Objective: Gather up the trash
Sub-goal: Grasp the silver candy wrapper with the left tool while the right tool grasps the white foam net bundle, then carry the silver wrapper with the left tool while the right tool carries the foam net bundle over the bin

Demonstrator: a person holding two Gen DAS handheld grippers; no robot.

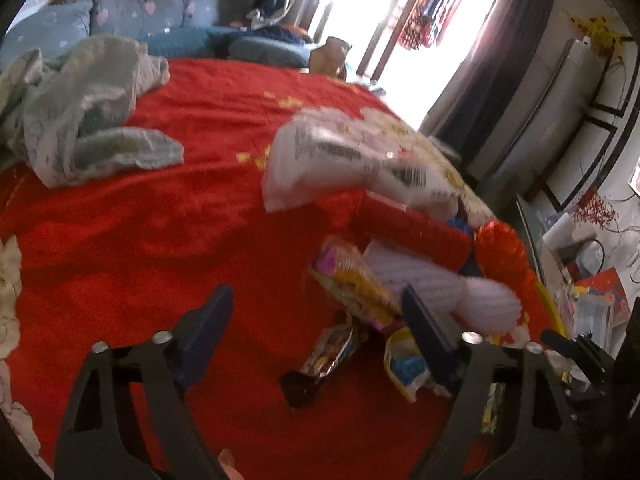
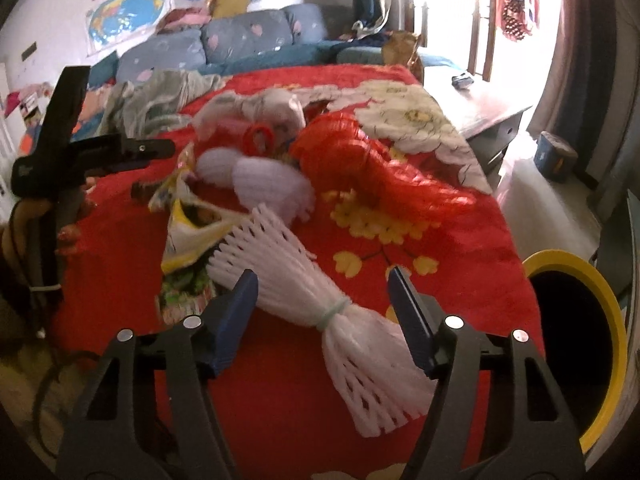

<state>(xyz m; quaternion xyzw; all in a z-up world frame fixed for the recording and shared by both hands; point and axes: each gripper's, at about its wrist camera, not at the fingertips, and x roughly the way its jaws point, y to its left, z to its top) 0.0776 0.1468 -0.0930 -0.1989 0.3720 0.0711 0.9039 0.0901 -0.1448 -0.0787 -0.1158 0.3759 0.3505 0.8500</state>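
Both grippers gape, empty — right gripper (image 2: 322, 294) straddles foam netting (image 2: 344, 320) (bin (image 2: 608, 304) beside bed edge).

Trash pile on red bedspread (image 2: 460, 280): white foam net bundle (image 2: 320, 312) tied mid-length, lying flat. Crumpled snack wrappers (image 2: 192, 232) just beside it; orange mesh bag (image 2: 360, 160) behind.

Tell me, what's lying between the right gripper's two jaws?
In the right wrist view, a white foam fruit net, tied with a pale band at its middle, lies on the red bedspread between the open jaws of the right gripper. Nothing presses on it.
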